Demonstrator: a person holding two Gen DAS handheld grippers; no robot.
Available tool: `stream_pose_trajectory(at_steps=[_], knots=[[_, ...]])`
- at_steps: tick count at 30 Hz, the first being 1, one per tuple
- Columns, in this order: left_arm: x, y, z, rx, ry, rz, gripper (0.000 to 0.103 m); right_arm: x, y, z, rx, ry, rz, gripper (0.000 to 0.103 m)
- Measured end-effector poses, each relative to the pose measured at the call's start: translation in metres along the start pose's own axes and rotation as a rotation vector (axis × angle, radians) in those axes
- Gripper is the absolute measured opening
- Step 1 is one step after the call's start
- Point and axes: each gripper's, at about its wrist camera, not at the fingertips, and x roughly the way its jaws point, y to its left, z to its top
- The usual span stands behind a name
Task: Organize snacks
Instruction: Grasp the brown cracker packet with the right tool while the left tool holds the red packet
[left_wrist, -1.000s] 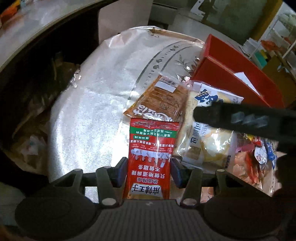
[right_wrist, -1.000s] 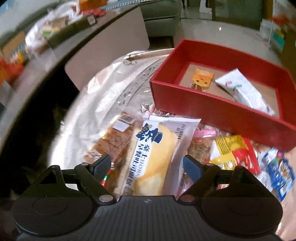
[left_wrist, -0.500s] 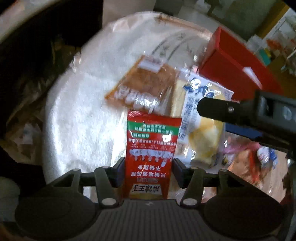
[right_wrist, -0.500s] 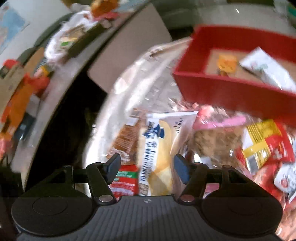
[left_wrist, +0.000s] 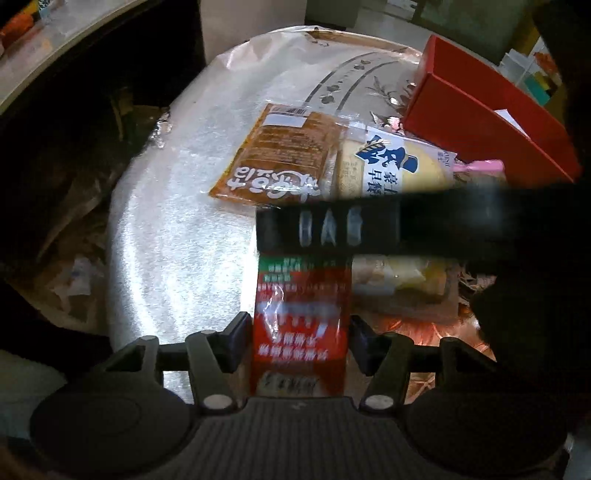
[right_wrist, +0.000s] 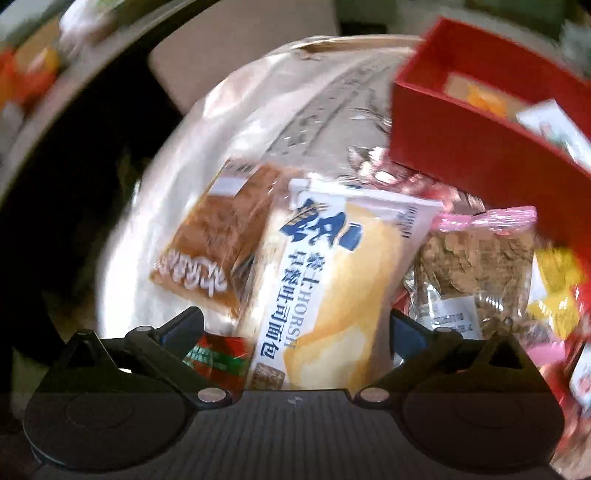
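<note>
Red sachet (left_wrist: 301, 325) with a green band and white lettering. Orange-brown packet (right_wrist: 218, 236) with white script and a white label. Bread packet (right_wrist: 332, 280): clear and white wrapper, blue characters, pale yellow loaf. Red box (right_wrist: 480, 147) with a tan floor. Pink-sealed bag (right_wrist: 476, 258) of brown flakes. Silvery table (left_wrist: 177, 229) with dark leaf-patterned arcs. Black tools (left_wrist: 297, 334).

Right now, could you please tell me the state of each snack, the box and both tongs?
Red foil sachet: between the left tongs, which have just been opening.
Yellow bread packet: flat, sealed, between the wide-open right tongs.
Brown snack pouch: flat, sealed.
Red cardboard box: open, holding packets.
</note>
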Motion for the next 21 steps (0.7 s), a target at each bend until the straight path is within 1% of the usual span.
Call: stream_pose_trajectory(at_steps=[1,2,3,4,5,6,7,8,10,11,12,13,15,16,17,18,20,21], knots=[[0.0,0.003,0.001,-0.012,0.003,-0.009,0.052,-0.001,0.0,-0.003,-0.032,-0.002,0.002,0.103],[0.0,0.006,0.003,-0.026,0.008,-0.025,0.053,-0.003,-0.003,-0.005,-0.037,0.002,0.01,0.1],[0.001,0.007,0.004,-0.033,0.012,-0.034,0.055,-0.007,-0.007,-0.005,-0.038,0.003,0.01,0.09],[0.002,0.007,0.004,-0.037,0.016,-0.041,0.057,-0.011,-0.01,-0.006,-0.051,0.004,0.004,0.085],[0.002,0.007,0.004,-0.036,0.021,-0.042,0.059,-0.015,-0.015,-0.004,-0.056,0.012,0.014,0.082],[0.003,0.006,0.005,-0.035,0.024,-0.041,0.062,-0.019,-0.02,-0.004,-0.038,0.017,0.023,0.074],[0.003,0.006,0.005,-0.037,0.029,-0.04,0.062,-0.023,-0.023,-0.005,-0.032,0.011,0.022,0.063],[0.003,0.007,0.005,-0.043,0.029,-0.044,0.063,-0.031,-0.027,-0.006,-0.044,0.006,0.026,0.06],[0.004,0.008,0.007,-0.049,0.034,-0.053,0.065,-0.043,-0.036,-0.011,-0.047,0.003,0.041,0.044],[0.005,0.006,0.007,-0.034,0.04,-0.052,0.067,-0.047,-0.041,-0.013,-0.048,-0.004,0.036,0.04],[0.006,0.004,0.006,-0.025,0.049,-0.044,0.07,-0.051,-0.046,-0.015,-0.051,-0.01,0.028,0.039],[0.006,0.003,0.006,-0.024,0.059,-0.04,0.07,-0.053,-0.052,-0.016,-0.035,-0.016,0.034,0.039],[0.001,0.005,0.007,-0.024,0.057,-0.056,0.07,-0.053,-0.06,-0.017,0.013,-0.012,0.097,0.04],[-0.001,0.006,0.007,-0.016,0.062,-0.059,0.07,-0.052,-0.062,-0.018,0.034,-0.018,0.149,0.048],[-0.004,0.008,0.006,-0.008,0.059,-0.063,0.07,-0.05,-0.064,-0.018,0.065,-0.022,0.181,0.051],[-0.008,0.009,0.004,0.005,0.05,-0.067,0.07,-0.047,-0.065,-0.019,0.084,-0.023,0.205,0.056],[-0.012,0.006,0.0,0.065,0.051,-0.053,0.07,-0.043,-0.067,-0.022,0.112,-0.033,0.253,0.063],[-0.012,0.004,-0.004,0.102,0.056,-0.032,0.07,-0.039,-0.066,-0.023,0.108,-0.02,0.266,0.064]])
